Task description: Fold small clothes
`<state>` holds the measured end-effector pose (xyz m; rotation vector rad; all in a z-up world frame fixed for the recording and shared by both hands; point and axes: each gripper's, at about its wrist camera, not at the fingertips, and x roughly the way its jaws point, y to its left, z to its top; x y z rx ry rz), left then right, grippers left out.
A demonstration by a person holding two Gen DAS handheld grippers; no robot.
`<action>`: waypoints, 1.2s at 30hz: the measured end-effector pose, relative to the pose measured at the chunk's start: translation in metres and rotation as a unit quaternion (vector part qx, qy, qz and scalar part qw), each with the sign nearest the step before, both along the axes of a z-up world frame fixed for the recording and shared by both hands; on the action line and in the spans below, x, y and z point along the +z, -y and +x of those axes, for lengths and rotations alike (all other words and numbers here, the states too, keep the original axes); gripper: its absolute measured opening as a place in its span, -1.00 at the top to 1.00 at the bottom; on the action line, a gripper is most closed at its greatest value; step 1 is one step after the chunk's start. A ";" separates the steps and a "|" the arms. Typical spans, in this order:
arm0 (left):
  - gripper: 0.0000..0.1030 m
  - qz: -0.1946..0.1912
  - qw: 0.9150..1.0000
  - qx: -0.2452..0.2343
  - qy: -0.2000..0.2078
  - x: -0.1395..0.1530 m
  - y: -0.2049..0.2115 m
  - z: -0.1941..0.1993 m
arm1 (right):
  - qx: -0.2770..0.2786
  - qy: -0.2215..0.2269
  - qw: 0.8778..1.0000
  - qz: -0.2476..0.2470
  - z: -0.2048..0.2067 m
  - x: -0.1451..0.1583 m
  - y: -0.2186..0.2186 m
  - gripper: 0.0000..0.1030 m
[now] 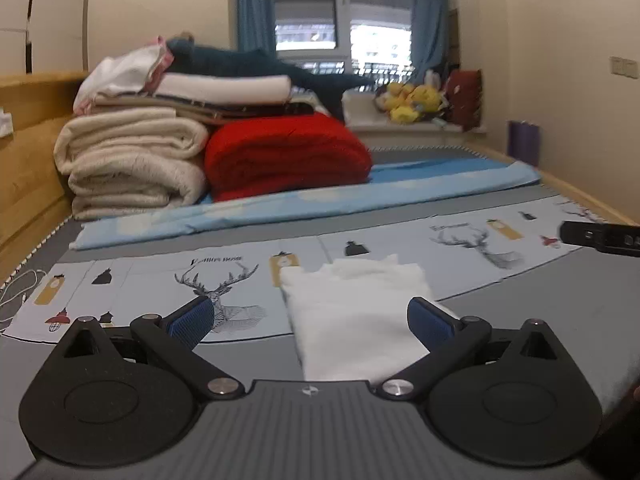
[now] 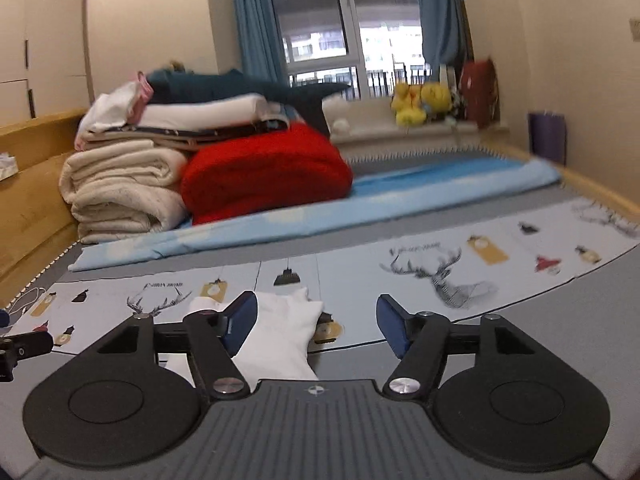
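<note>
A small white garment [image 1: 356,312] lies folded flat on the deer-print mat [image 1: 160,288] over the grey bed. My left gripper [image 1: 310,316] is open just above it, its right finger over the cloth's right part. In the right wrist view the same white garment [image 2: 280,336] lies between my fingers, nearer the left one. My right gripper [image 2: 316,326] is open and holds nothing. The tip of the right gripper [image 1: 600,236] shows at the right edge of the left wrist view, and the left gripper's tip [image 2: 20,348] shows at the left edge of the right wrist view.
Folded cream blankets [image 1: 132,160], a red blanket [image 1: 288,152] and stacked clothes [image 1: 216,92] sit at the far left of the bed on a light blue sheet [image 1: 360,196]. A wooden bed frame [image 1: 28,152] runs along the left. Yellow plush toys [image 1: 412,100] sit on the window sill.
</note>
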<state>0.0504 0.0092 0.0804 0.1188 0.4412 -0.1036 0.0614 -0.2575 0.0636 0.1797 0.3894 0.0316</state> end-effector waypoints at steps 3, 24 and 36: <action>-0.99 -0.020 1.000 0.005 -0.014 -0.013 0.002 -0.027 | -0.003 0.005 1.000 -0.013 -0.032 0.000 -0.006 -0.41; -0.99 -0.060 0.986 0.090 -0.127 -0.069 -0.003 0.012 | 0.018 -0.113 0.993 -0.034 -0.019 -0.047 -0.045 -0.42; -0.99 -0.057 0.987 0.085 -0.121 -0.068 -0.006 0.008 | 0.026 -0.108 0.993 -0.035 -0.021 -0.045 -0.047 -0.46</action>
